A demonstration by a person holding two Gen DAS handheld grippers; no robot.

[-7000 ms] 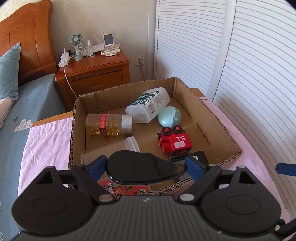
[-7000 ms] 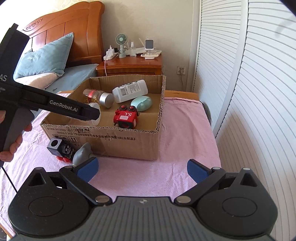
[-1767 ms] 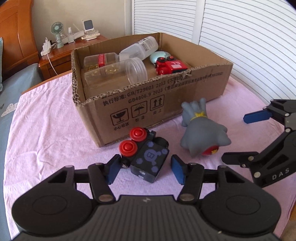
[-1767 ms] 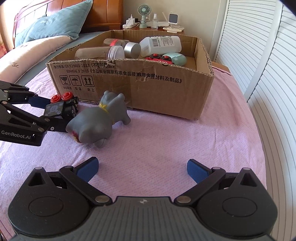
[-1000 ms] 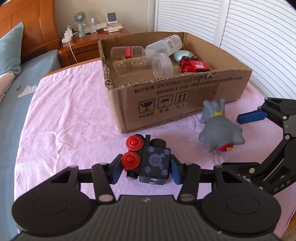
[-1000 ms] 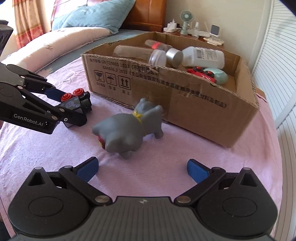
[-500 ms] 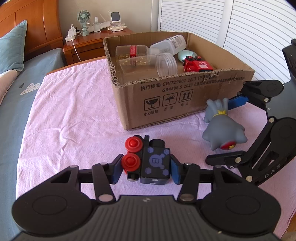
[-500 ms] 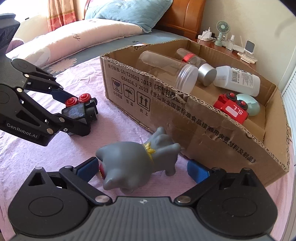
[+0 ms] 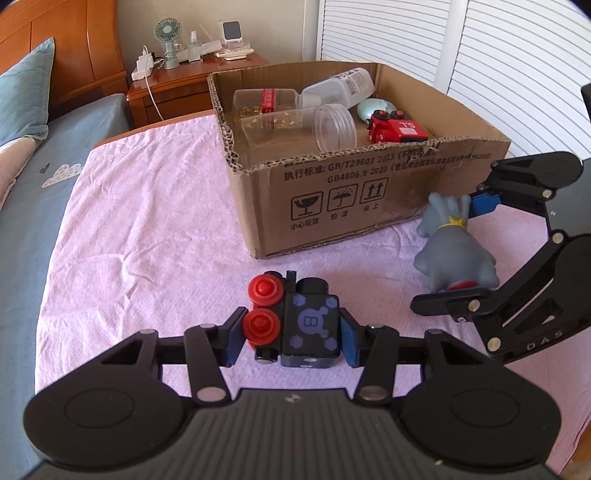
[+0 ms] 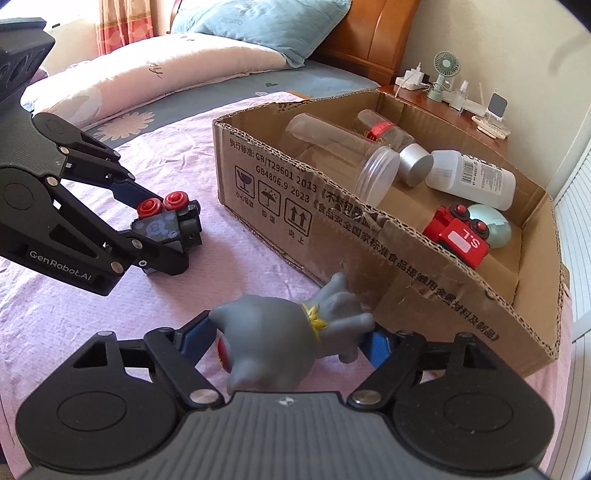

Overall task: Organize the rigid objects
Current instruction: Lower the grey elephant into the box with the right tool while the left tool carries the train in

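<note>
— Toys, two of them, are seen lying on a pink cloth [image 9: 147, 229] spread over a bed, just in front of the cardboard box [image 9: 369, 192]. What is shown of the room?

— A wooden headboard, a blue pillow [image 10: 273, 26] and a nightstand [image 9: 177, 83] with a small fan are seen at the far side; white louvred doors fill the right. Jars, a white bottle and a red toy car [image 10: 456, 238] are already lying in the box.

— How are the jaws set?

— The black toy car [image 9: 303, 325] is pinched by the left gripper [image 9: 291, 338], pads pressed on both its sides. The grey figurine [image 10: 284, 339] is bracketed by the right gripper [image 10: 288, 343], whose jaws have just been closing; both blue pads appear pressed against it.

— What differs from a second ago?

— The figurine was then lying well ahead of wide-spread jaws; it is now enclosed. The black car remains gripped as before.
</note>
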